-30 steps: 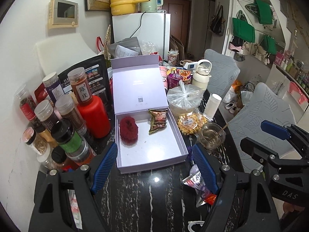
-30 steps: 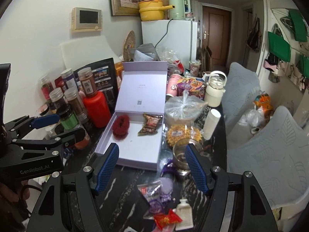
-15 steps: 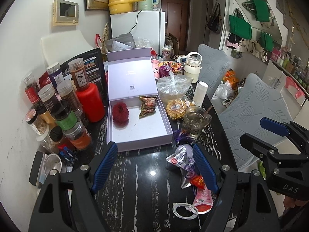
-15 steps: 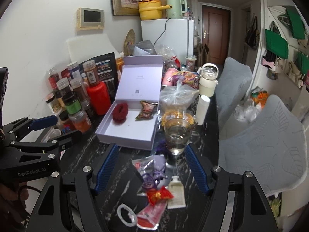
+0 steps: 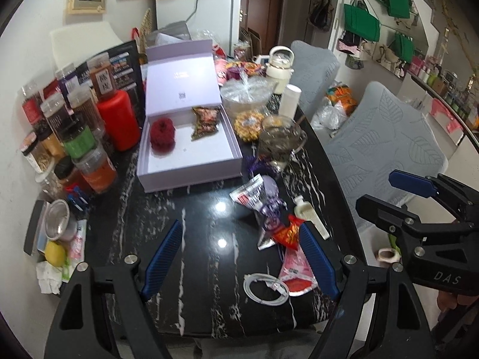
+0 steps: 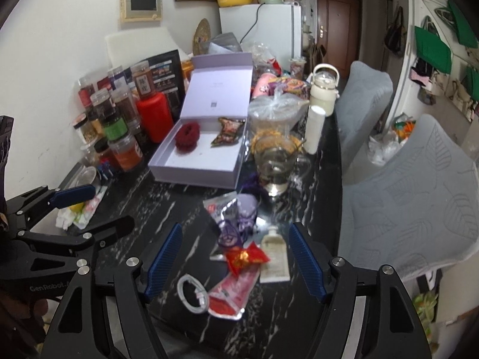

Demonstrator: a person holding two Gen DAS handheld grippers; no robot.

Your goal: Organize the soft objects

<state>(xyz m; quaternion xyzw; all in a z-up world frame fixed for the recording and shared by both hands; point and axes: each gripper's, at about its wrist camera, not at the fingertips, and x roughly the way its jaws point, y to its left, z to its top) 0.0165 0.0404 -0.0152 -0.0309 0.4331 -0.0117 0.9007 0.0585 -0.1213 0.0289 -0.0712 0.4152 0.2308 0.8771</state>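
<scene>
The left tool (image 5: 239, 257) stood wide with nothing between its blue fingers (image 5: 163, 258), above the bare black surface (image 5: 209, 299). The right tool (image 6: 235, 260) was wide too and held nothing; under its gap lay a heap of soft packets.

In the right wrist view, the heap was near 6 o'clock of the picture. A red packet (image 6: 245, 257) lay in the middle of it. A pink pouch (image 6: 233, 290) was at 6 o'clock from the red packet and touched it. A white cable (image 6: 193, 294), coiled, lay just beside the pouch at its 9 o'clock. A white tube (image 6: 274, 257) lay at 3 o'clock from the red packet. A silver packet (image 6: 220, 208) and a purple bag (image 6: 239, 224) were at 12 o'clock from it, partly one over the other.

The lilac box (image 6: 197, 167) stood open at 11 o'clock from the heap, well apart from it, with its lid upright. Inside were a red scrunchie (image 6: 187, 136) on the 9 o'clock side and a snack packet (image 6: 229, 130) on the 3 o'clock side, apart from each other. A glass cup (image 6: 277, 161) stood just beside the box at its 3 o'clock. Jars (image 6: 119, 125) were crowded at 9 o'clock from the box, along the wall.

In the left wrist view, the right tool showed at 3 o'clock, beyond the edge of the surface.
</scene>
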